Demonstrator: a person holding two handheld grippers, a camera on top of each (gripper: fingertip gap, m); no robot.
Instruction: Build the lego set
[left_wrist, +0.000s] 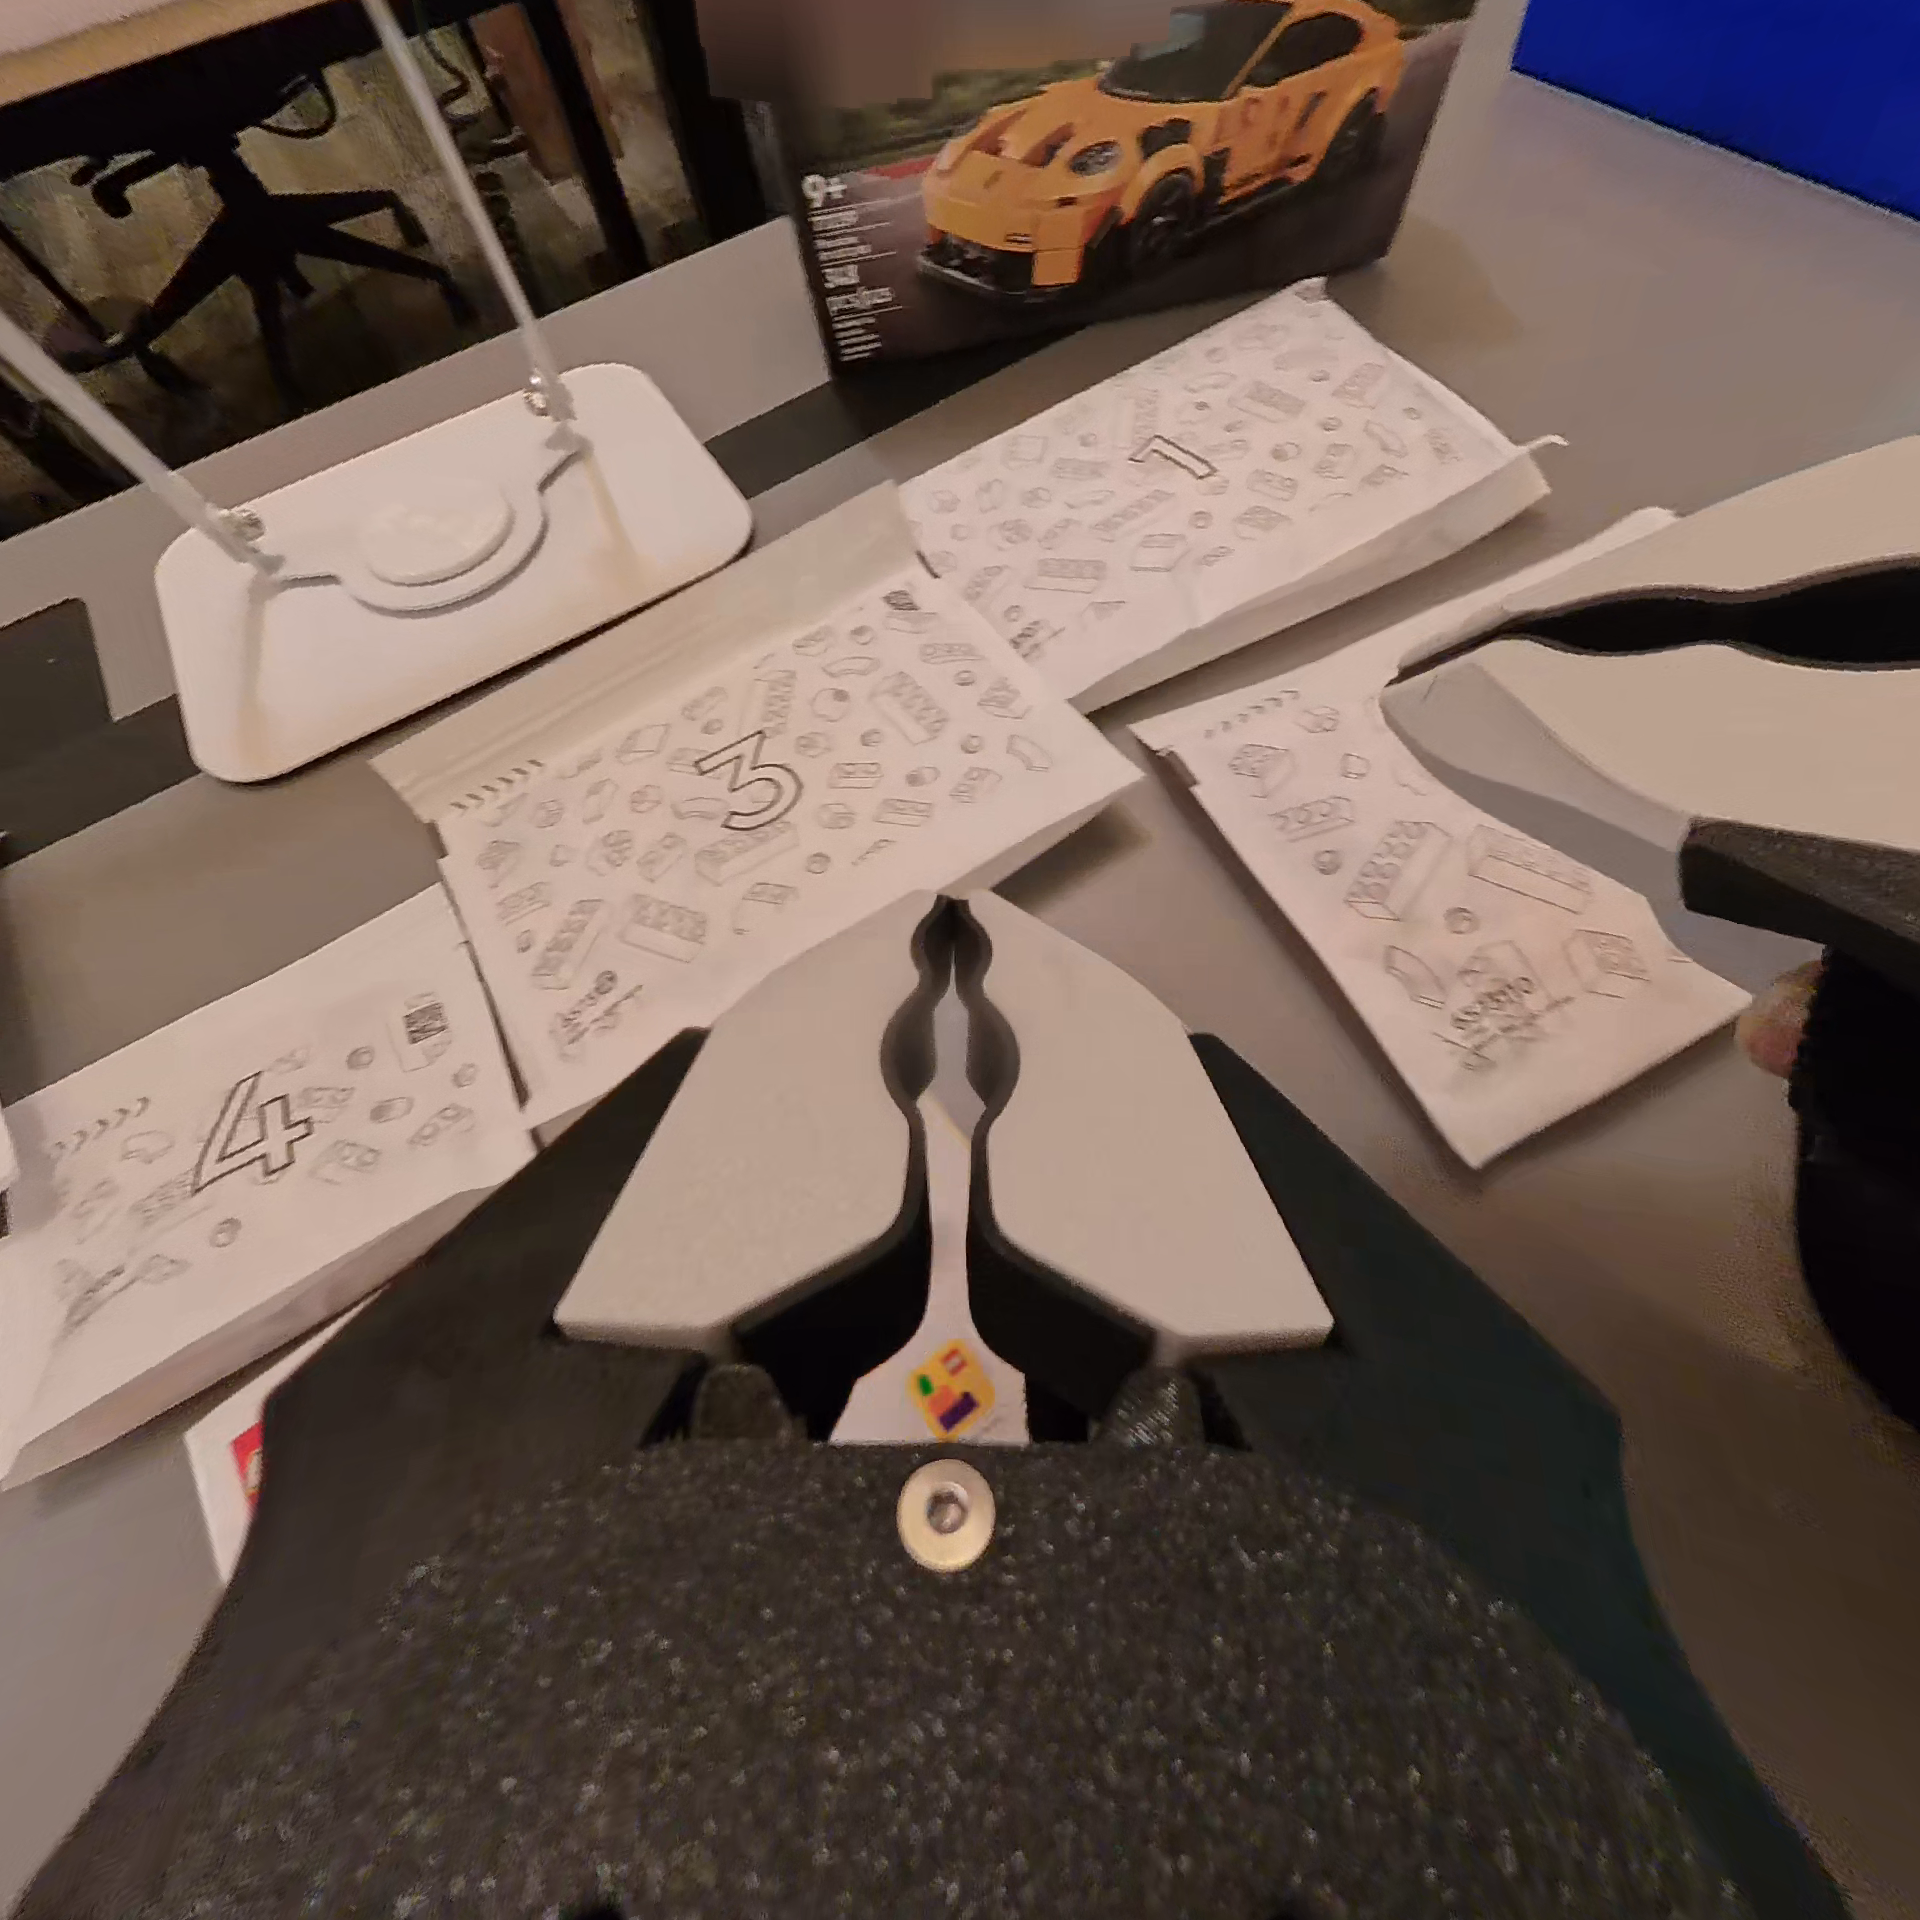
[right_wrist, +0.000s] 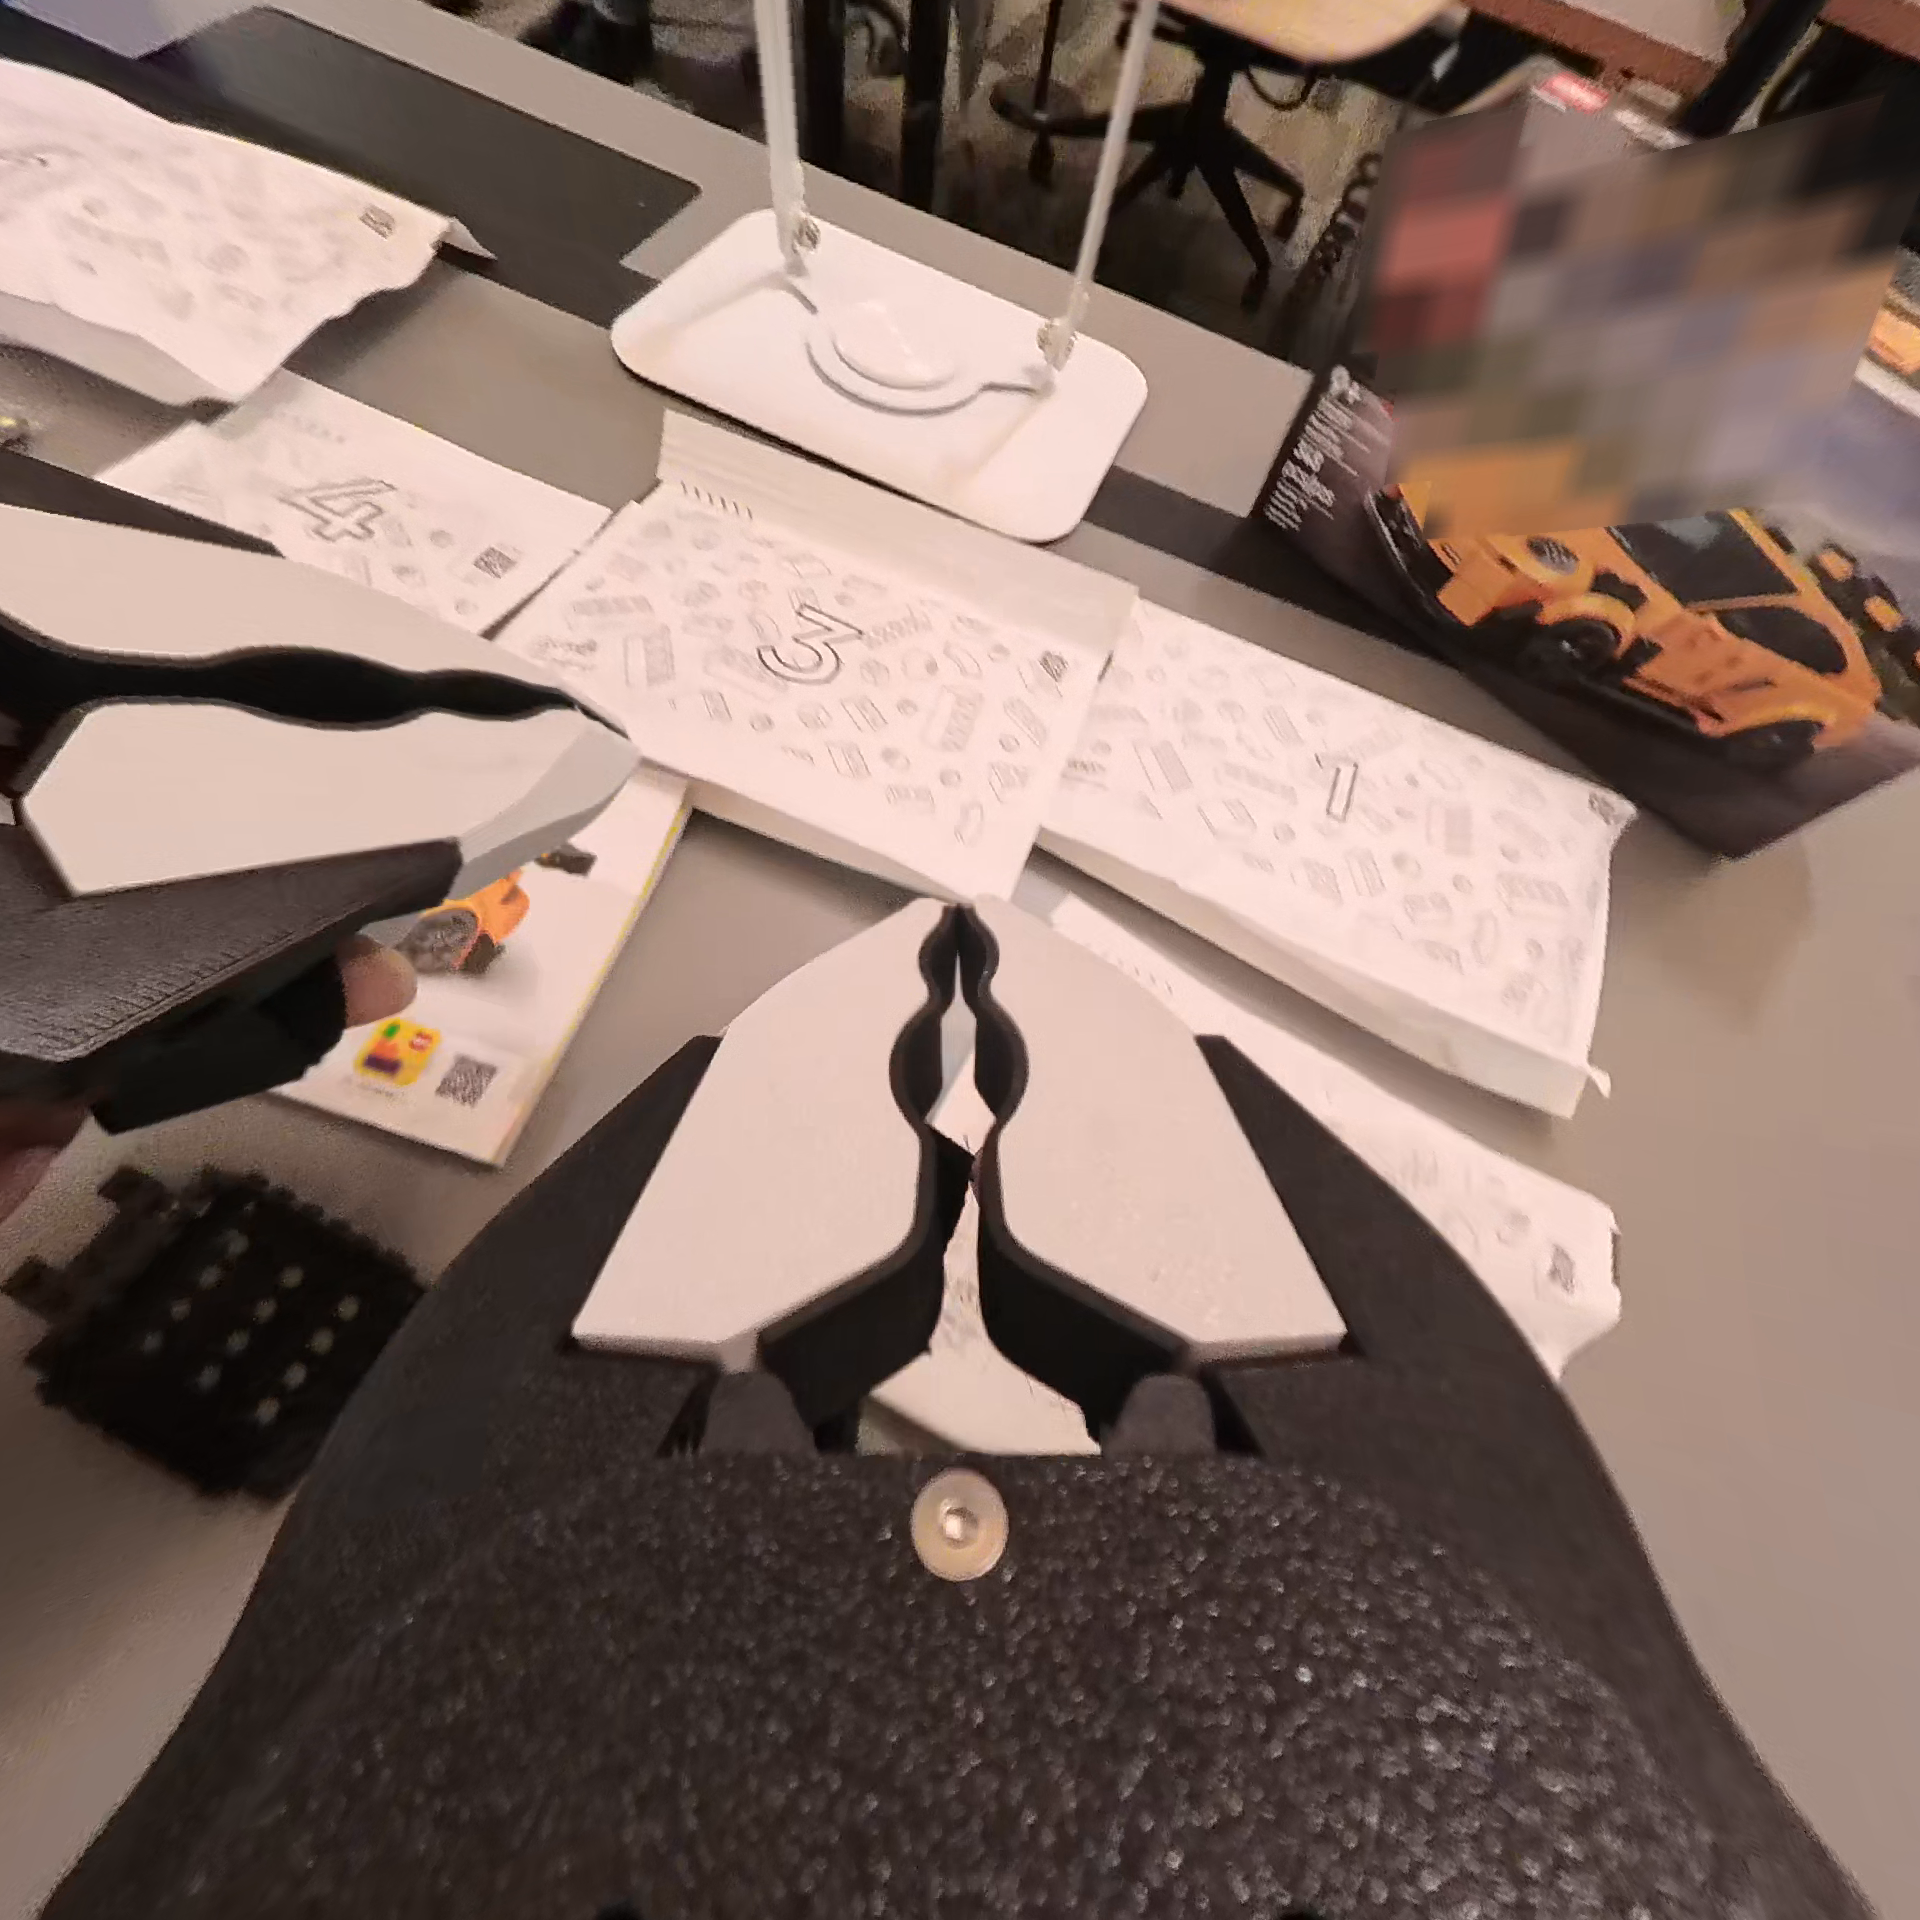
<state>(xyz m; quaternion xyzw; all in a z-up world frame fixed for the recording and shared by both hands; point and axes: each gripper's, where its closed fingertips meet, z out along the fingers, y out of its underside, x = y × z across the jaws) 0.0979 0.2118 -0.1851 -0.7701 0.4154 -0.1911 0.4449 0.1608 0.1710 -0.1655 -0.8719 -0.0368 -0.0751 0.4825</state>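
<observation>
Several white paper part bags lie flat on the grey table. Bag 3 (left_wrist: 748, 800) (right_wrist: 831, 675) is in the middle, bag 1 (left_wrist: 1195, 488) (right_wrist: 1330, 790) to its right and bag 4 (left_wrist: 260, 1143) (right_wrist: 343, 509) to its left. My left gripper (left_wrist: 954, 914) (right_wrist: 613, 727) is shut and empty, hovering at bag 3's near edge above the instruction booklet (left_wrist: 951, 1403) (right_wrist: 540, 987). My right gripper (right_wrist: 961, 920) (left_wrist: 1403, 665) is shut, hovering over another printed bag (left_wrist: 1434, 883) (right_wrist: 1455, 1174). A black brick assembly (right_wrist: 208, 1320) sits at the near left.
The set's box with an orange car picture (left_wrist: 1122, 177) (right_wrist: 1662, 623) stands at the back right. A white lamp base (left_wrist: 447, 561) (right_wrist: 883, 364) with two thin rods stands behind bag 3. A further bag (right_wrist: 156, 239) lies at the far left. Chairs stand beyond the table. Left tips to right tips: about 8 cm. The left tips stand about 15 cm off the black brick assembly (right_wrist: 208, 1320).
</observation>
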